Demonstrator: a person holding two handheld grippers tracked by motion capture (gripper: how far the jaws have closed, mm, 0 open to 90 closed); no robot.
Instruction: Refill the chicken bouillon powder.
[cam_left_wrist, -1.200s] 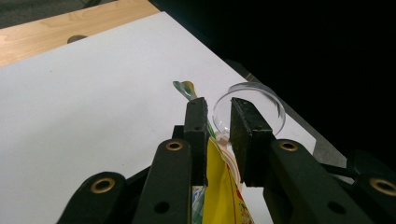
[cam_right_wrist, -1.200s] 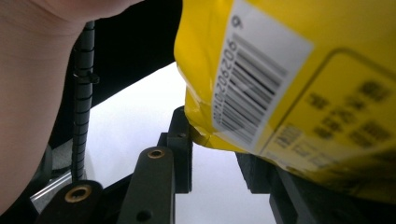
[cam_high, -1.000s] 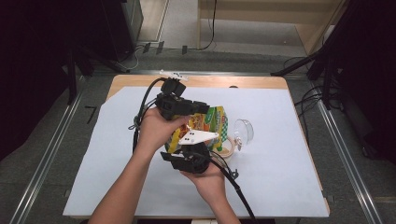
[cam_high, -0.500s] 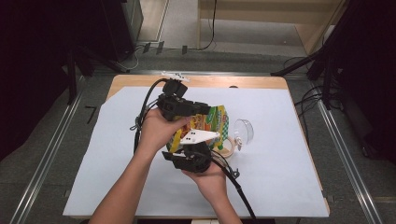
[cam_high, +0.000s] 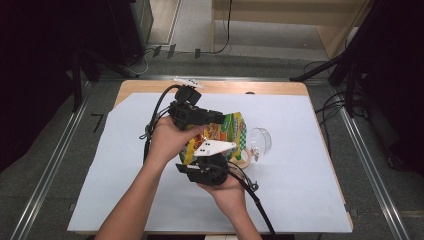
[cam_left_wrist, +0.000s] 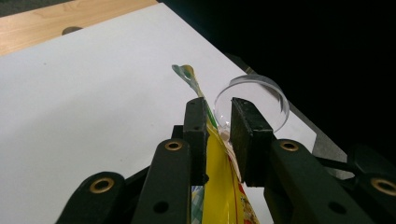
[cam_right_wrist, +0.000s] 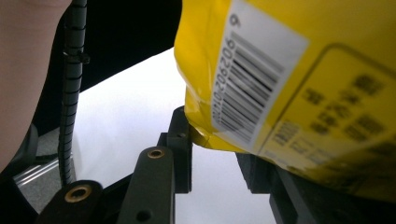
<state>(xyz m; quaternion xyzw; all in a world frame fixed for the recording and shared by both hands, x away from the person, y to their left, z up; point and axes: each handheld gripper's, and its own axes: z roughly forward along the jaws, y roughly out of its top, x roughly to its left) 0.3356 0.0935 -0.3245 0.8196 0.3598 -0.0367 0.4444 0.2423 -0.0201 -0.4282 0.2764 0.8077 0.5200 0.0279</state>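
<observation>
Jaws of left gripper (cam_left_wrist: 218, 135) pinching snack bag (cam_left_wrist: 224, 186) edge, glass cup (cam_left_wrist: 261, 100) just beyond

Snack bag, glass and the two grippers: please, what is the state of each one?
Snack bag: lifted off the table, held between both grippers.
Glass: lying on its side, mouth toward the bag.
Left gripper: shut on the bag's edge.
Right gripper: bag's corner between its jaws; grip unclear.
</observation>
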